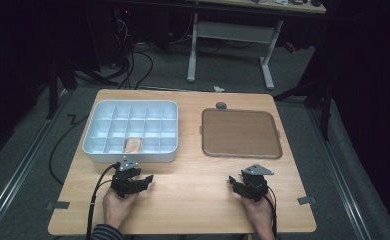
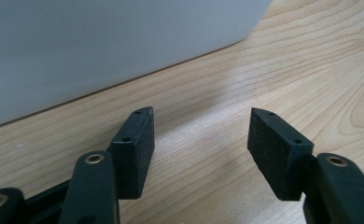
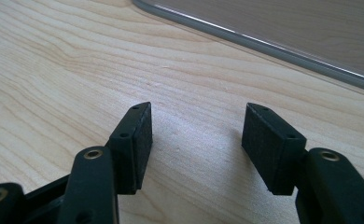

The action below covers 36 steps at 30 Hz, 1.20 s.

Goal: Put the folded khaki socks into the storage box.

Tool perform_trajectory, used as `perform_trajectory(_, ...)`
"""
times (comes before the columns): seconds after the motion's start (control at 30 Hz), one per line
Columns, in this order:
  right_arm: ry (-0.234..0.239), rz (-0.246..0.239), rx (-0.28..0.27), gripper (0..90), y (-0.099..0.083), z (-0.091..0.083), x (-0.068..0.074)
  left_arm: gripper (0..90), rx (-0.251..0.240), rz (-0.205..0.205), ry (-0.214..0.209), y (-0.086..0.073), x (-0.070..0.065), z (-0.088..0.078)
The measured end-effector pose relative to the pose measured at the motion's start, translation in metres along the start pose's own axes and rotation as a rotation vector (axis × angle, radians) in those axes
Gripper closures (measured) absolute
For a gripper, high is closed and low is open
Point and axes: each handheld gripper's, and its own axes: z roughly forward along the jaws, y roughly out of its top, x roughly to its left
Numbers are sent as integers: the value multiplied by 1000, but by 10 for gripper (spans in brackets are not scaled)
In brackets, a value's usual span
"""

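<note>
A white compartment box (image 1: 99, 150) sits at the table's back left; one front cell holds a small brown item (image 1: 132, 145). A brown tray (image 1: 241, 133) lies flat at the back right. My left gripper (image 1: 145, 179) rests low on the table just in front of the box, open, nothing between its pads (image 2: 133, 151). The box's white wall (image 2: 101, 42) rises close ahead in the left gripper view. My right gripper (image 1: 234, 182) rests in front of the tray, open and empty. The tray's rim (image 3: 264, 44) crosses the top of the right gripper view.
The wooden table (image 1: 193, 190) is bare between the two grippers. A small dark round disc (image 1: 221, 105) lies behind the tray. Beyond the table stand a white desk frame (image 1: 230, 35) and cables on a dark floor.
</note>
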Motion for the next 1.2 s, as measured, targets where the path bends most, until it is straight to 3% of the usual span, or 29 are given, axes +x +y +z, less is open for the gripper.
perform_trajectory(0.37,0,0,0,432,0,0,0,417,-12,12,22,0,0,4)
perform_trajectory(0.63,0,0,0,432,0,0,0,396,-24,79,65,-2,-6,7)
perform_trajectory(0.73,0,0,0,432,0,0,0,382,-28,121,92,-4,-9,9)
perform_trajectory(1.2,0,-1,0,430,0,0,0,342,-33,110,101,-5,-9,9)
